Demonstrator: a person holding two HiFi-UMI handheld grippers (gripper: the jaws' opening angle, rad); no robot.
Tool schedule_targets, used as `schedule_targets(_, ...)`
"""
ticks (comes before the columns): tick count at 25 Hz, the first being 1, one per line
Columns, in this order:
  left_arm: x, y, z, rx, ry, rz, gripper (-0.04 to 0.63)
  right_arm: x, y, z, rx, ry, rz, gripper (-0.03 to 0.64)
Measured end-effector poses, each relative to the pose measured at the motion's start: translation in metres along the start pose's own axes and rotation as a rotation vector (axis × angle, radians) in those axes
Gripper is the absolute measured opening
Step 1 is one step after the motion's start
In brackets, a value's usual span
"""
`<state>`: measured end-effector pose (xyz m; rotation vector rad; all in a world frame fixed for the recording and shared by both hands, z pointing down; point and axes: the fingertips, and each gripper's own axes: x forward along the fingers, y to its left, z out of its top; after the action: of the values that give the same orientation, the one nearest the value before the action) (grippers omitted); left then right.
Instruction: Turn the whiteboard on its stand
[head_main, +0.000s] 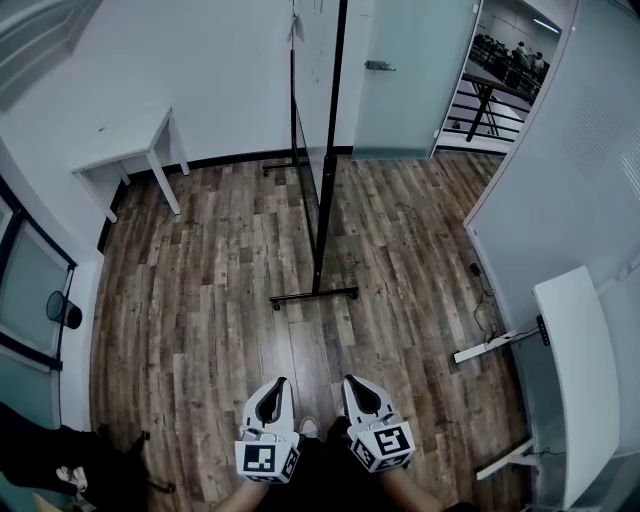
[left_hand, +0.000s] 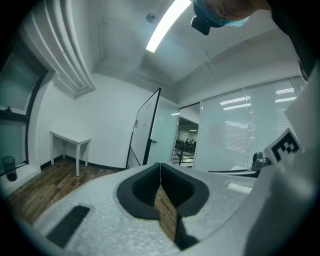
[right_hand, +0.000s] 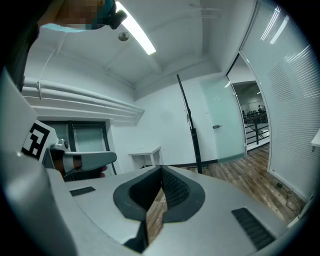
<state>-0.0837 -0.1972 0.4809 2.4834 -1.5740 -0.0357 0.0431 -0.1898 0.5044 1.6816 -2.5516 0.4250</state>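
While left tongs (head_main: 279, 384), right tongs (head_main: 351, 382) shut; whiteboard (head_main: 315, 100) well ahead.

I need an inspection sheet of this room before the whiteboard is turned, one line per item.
Surface: wooden floor.
Job's things: whiteboard upright on its stand, edge-on to the person, untouched.
Clutter: dark round object near the left window.
Grippers: left gripper and right gripper both shut, empty, held low, apart from the whiteboard.
Cables: cable on the floor by the right wall.
Surroundings: white table at the back wall, white desk at right, glass door.
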Motion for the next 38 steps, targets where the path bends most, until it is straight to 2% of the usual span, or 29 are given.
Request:
schedule_targets(5,0.023,0.022,0.002,-0.02,-0.005,0.026,0.018,0.042,-0.011,0.009,-0.003,-0.002,0.012,0.011)
schedule_targets(9,0.051,0.037,0.002,-0.005,-0.012,0.051,0.018,0.078,-0.03,0.017,-0.015,-0.015,0.03,0.011)
schedule_targets(21,0.168,0.074,0.034,0.008,-0.035,0.105,0.018,0.193,-0.101,0.059,-0.029,-0.018,0.045,0.011)
schedule_targets(38,0.335,0.118,0.058,-0.016,-0.035,0.151,0.018,0.362,-0.206,0.088,-0.069,0.042,0.007,0.014)
